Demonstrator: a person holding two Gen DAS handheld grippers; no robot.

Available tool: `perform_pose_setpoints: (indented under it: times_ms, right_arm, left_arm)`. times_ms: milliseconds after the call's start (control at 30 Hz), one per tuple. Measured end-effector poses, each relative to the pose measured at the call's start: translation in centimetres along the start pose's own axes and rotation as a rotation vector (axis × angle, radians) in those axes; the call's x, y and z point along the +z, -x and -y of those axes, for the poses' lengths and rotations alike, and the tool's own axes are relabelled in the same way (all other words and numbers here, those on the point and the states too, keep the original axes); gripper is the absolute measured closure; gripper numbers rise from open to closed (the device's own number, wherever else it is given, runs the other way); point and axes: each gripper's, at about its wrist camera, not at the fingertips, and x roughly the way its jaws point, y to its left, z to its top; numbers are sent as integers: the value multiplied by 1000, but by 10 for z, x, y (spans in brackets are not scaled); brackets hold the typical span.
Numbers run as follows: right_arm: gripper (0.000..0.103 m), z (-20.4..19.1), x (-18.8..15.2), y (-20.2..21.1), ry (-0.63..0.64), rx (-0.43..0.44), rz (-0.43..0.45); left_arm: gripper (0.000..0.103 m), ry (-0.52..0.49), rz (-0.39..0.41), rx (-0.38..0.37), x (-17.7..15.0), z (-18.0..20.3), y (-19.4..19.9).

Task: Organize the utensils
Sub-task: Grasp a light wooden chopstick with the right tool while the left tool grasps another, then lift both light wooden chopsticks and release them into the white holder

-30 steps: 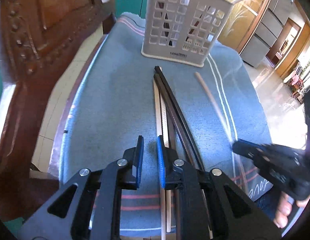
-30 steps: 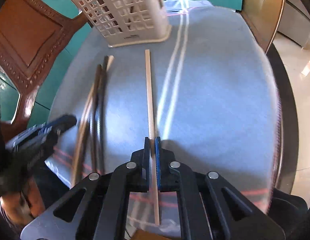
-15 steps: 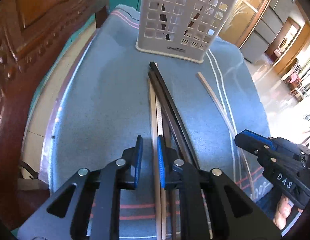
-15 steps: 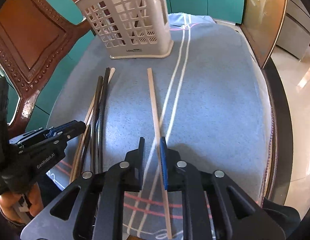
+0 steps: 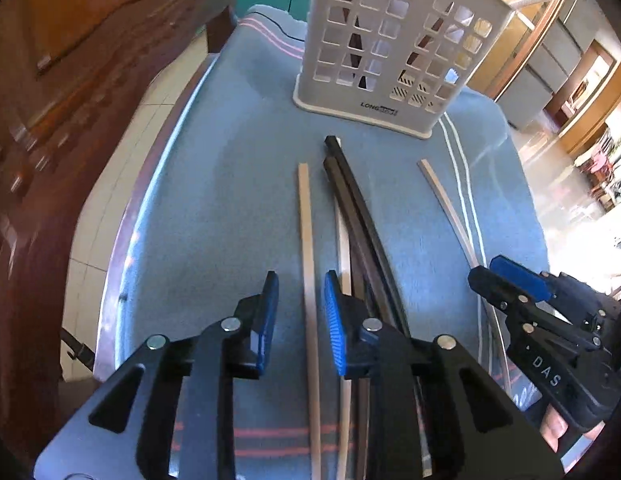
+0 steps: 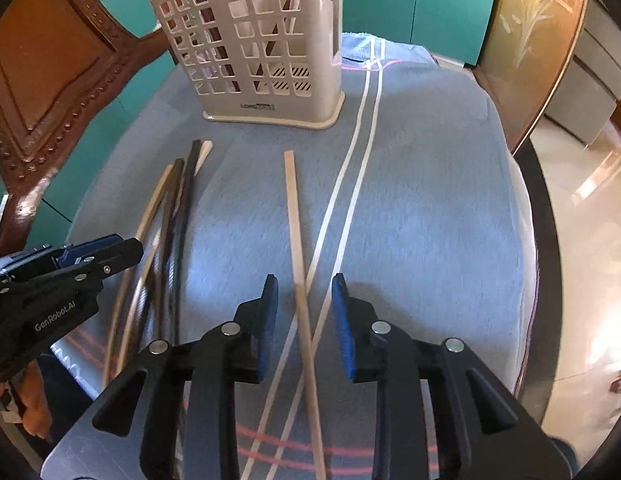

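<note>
A white slotted utensil holder [image 5: 394, 52] stands at the far end of the blue cloth; it also shows in the right wrist view [image 6: 262, 48]. My left gripper [image 5: 300, 300] is open, its jaws on either side of a light wooden chopstick [image 5: 306, 240] lying on the cloth. Right of it lie two black chopsticks [image 5: 358, 216] and another light one. My right gripper [image 6: 304, 304] is open, its jaws on either side of a separate light chopstick [image 6: 294, 216] on the cloth. The black and light chopsticks [image 6: 170, 220] lie to its left.
A carved wooden chair [image 5: 70, 100] stands along the table's left side and also shows in the right wrist view [image 6: 42, 80]. The round table's dark rim [image 6: 550, 240] curves on the right, with tiled floor beyond. Teal cabinet doors stand behind the holder.
My right gripper has opened and let the light chopstick rest on the cloth. My left gripper has opened wider and moved left, so one light chopstick now lies between its jaws.
</note>
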Motion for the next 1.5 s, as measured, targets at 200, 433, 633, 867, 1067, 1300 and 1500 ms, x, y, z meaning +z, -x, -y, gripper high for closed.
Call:
perform_pose_setpoints:
  times_ms: [200, 433, 633, 867, 1067, 1300, 1500]
  right_arm:
    - [75, -8, 22, -17, 63, -51, -27]
    - [97, -10, 27, -19, 75, 18, -31]
    - [97, -1, 27, 18, 51, 94, 91]
    - [97, 14, 35, 110, 58, 131, 281]
    - [97, 28, 37, 179, 50, 165, 395]
    - [97, 36, 69, 234, 31, 212, 504]
    - [97, 29, 93, 248, 62, 174, 536]
  left_arm:
    - [78, -35, -40, 89, 26, 10, -15]
    - [95, -70, -21, 127, 31, 22, -16]
    - [96, -53, 71, 117, 26, 27, 7]
    - [96, -73, 259, 111, 27, 29, 98]
    - [96, -78, 405, 70, 29, 31, 176]
    - [96, -60, 533, -56, 78, 20, 249]
    - [96, 8, 721, -61, 146, 19, 295]
